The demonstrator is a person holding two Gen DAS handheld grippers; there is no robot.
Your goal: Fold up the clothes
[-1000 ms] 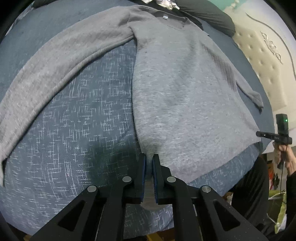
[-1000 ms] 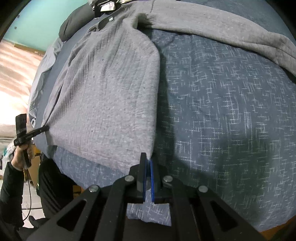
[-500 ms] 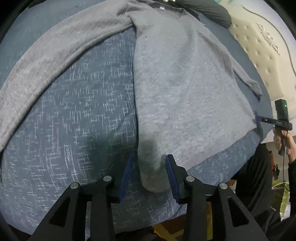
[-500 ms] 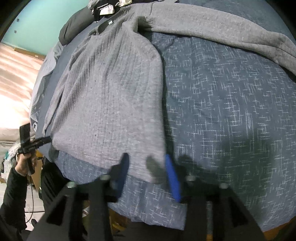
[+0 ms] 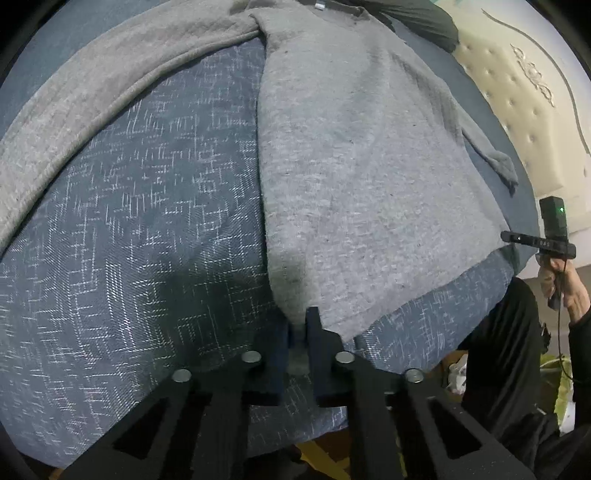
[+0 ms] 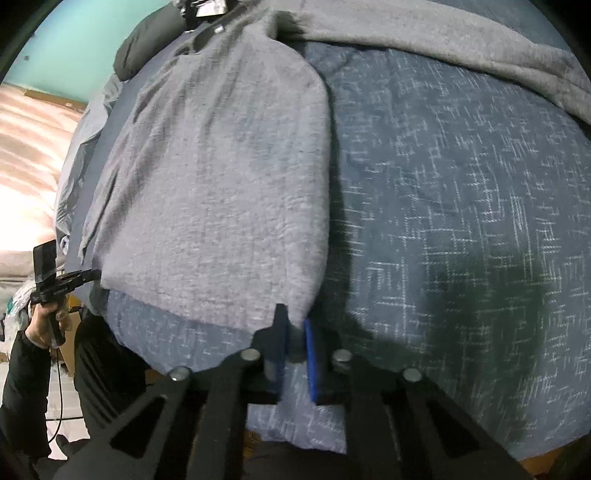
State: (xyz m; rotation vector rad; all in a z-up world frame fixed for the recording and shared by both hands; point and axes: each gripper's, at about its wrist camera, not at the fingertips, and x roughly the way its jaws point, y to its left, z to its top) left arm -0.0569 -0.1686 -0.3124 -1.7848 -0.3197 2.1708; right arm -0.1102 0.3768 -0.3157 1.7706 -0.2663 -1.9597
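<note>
On the bed (image 5: pixel 129 240), ahead of both pairs of jaws: a grey sweater (image 5: pixel 362 177) lies spread over a blue cover with a white crosshatch pattern.
Sweater body: it runs from the hem at the jaws away toward the collar at the far end.
Left gripper (image 5: pixel 298 332): its jaws are closing, with the sweater's near hem corner pinched between the blue pads; grey cloth bunches in the gap.
Right gripper (image 6: pixel 293 332): its jaws are closing too, and the other hem corner sits between them, the cloth drawn into a small peak at the tips.
Sleeve beyond the left jaws: one long sleeve (image 5: pixel 92 88) stretches out to the left of the body, flat on the cover.
Other sleeve: it lies along the body's far side, its cuff (image 5: pixel 502 166) to the right of the left jaws and well ahead of them.
Beyond the collar: a dark garment (image 5: pixel 424 22) lies at the far end of the bed.
Right of the left jaws: a cream tufted headboard (image 5: pixel 535 110) stands past the bed edge.
Person: a hand (image 5: pixel 557 280) in a dark sleeve grips the right gripper's handle beside the bed edge.
</note>
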